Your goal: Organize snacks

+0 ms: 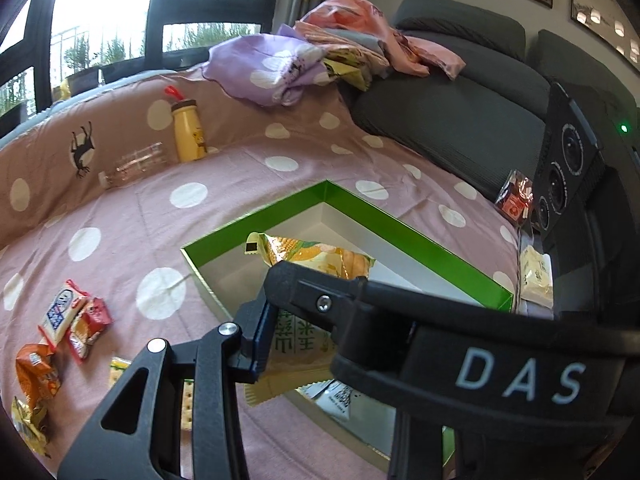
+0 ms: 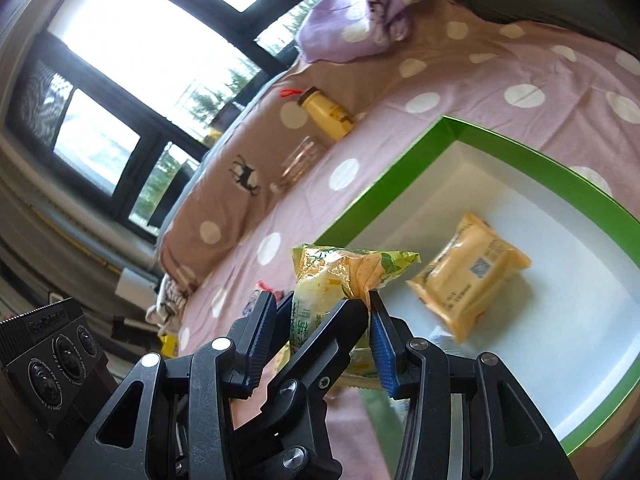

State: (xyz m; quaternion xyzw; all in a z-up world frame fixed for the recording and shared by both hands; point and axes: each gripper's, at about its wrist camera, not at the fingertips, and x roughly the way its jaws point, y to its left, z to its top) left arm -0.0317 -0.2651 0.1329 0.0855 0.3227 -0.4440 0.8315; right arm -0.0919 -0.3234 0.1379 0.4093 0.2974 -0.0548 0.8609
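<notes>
A yellow corn snack packet hangs over the near corner of an open green box with a white inside. My left gripper is shut on the packet's lower half; only its left blue pad shows, the other finger is hidden. My right gripper is shut on the same packet, and one left-gripper finger crosses between its blue pads. In the left wrist view the right gripper's black arm reaches in from the right. An orange-yellow packet lies inside the box.
Loose snack packets lie on the pink dotted bedspread at the left. A yellow bottle and a clear bottle rest against the raised bed edge. Clothes are piled behind. Grey cushions stand at the right.
</notes>
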